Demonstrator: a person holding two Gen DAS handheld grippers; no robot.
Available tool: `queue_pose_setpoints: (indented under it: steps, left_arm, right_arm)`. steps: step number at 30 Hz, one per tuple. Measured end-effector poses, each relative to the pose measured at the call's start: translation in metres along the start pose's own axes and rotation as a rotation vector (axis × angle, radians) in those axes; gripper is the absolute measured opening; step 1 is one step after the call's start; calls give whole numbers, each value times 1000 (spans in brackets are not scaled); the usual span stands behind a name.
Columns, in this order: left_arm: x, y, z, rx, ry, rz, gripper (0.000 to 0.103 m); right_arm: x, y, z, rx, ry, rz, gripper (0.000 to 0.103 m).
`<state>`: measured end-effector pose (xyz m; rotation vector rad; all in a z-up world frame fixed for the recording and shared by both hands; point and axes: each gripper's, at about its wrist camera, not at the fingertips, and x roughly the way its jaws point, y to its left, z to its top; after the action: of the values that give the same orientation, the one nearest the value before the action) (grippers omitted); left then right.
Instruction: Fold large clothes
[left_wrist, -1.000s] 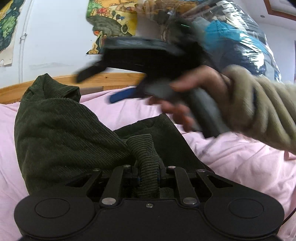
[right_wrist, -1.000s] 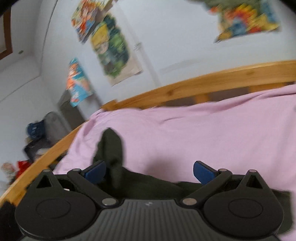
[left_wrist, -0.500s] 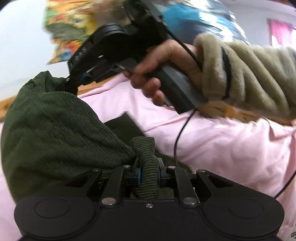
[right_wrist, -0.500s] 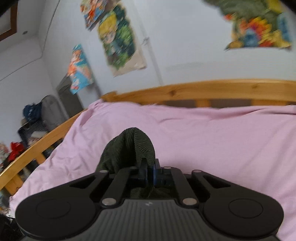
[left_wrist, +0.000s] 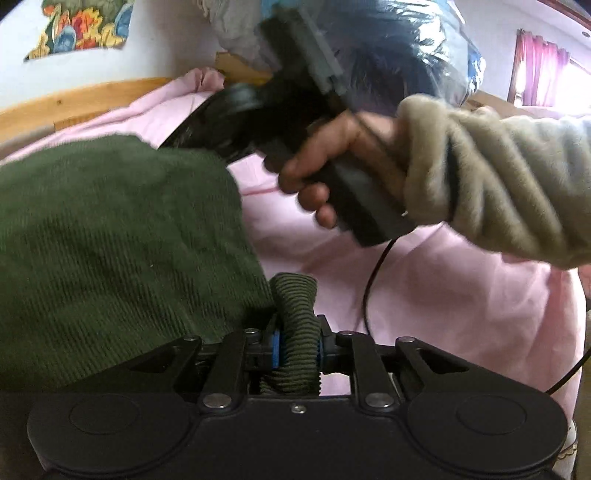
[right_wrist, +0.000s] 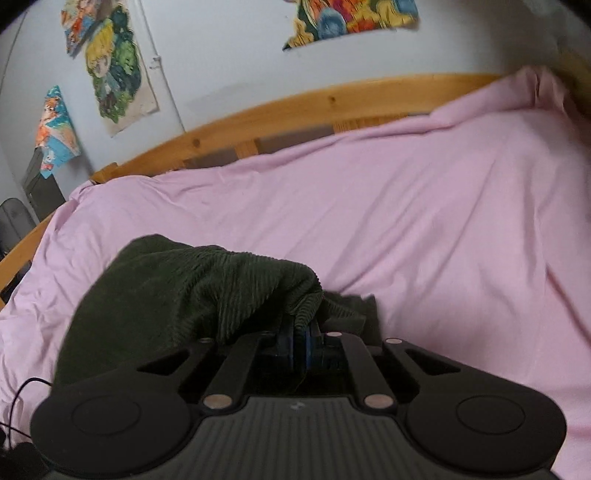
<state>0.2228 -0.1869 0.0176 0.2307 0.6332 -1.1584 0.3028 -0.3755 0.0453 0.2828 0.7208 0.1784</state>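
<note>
A dark green corduroy garment (left_wrist: 110, 240) lies bunched on the pink bed sheet (left_wrist: 443, 314). My left gripper (left_wrist: 297, 343) has a rolled fold of it between its blue pads; the jaws are opening slightly, and the pads still touch the fold. Seen from the right wrist, my right gripper (right_wrist: 301, 341) is shut on another edge of the garment (right_wrist: 184, 288), which humps up to the left of the fingers. The left wrist view also shows a hand (left_wrist: 332, 173) in a beige fleece sleeve holding the right gripper's handle low over the garment's far edge.
A wooden bed rail (right_wrist: 295, 107) runs along the far side of the sheet (right_wrist: 406, 221), with posters on the wall behind. A clear plastic bag of clothes (left_wrist: 424, 55) sits at the bed's corner. A thin black cable (left_wrist: 373, 273) hangs from the right gripper.
My right gripper went from wide open to shut on the garment's edge and dropped toward the bed. The lifted garment sank lower, and the left jaws widened a little.
</note>
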Motion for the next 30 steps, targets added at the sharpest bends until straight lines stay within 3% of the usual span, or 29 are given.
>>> queue_pose_setpoints:
  steps: [8,10,11,13,15,17,19,21,22,24,26,28,30]
  left_arm:
    - [-71,-11,-3,-48,-113,40,52]
    - [-97,-8,-6,-91,-168,86,68]
    - [-111,-5,-10,-118,-203,130,76]
    - [-131,6,-15,-175,-252,270,101]
    - [-141,21,-21,-237,-250,447,102]
    - [-141,43,-28,-309,-187,537,102]
    - [-136,60,-37,-345,-147,553,102]
    - [-126,71,-44,-345,-108,571,102]
    - [-123,76,-47,-351,-104,566,102]
    - [-120,80,-48,-370,-110,537,102]
    - [-115,87,-50,-377,-110,490,102]
    - [-109,96,-52,-389,-99,436,102]
    - [-101,104,-53,-407,-91,395,102]
  right_arm:
    - [2,17,17,-47,-17,-51,6]
    - [4,21,17,-51,-5,-69,6]
    - [4,24,17,-54,-4,-81,6]
    - [1,31,15,-64,-14,-104,7]
    - [-3,39,14,-60,-27,-133,8]
    - [-9,48,15,-67,-46,-176,16]
    - [-17,61,16,-75,-68,-262,33]
    - [-25,79,18,-91,-83,-439,81]
    - [-29,89,19,-110,-113,-519,96]
    - [-39,111,21,-167,-211,-592,102]
    - [-41,138,24,-248,-284,-597,103]
    - [-31,168,29,-343,-316,-555,103]
    - [-11,194,32,-438,-305,-453,103]
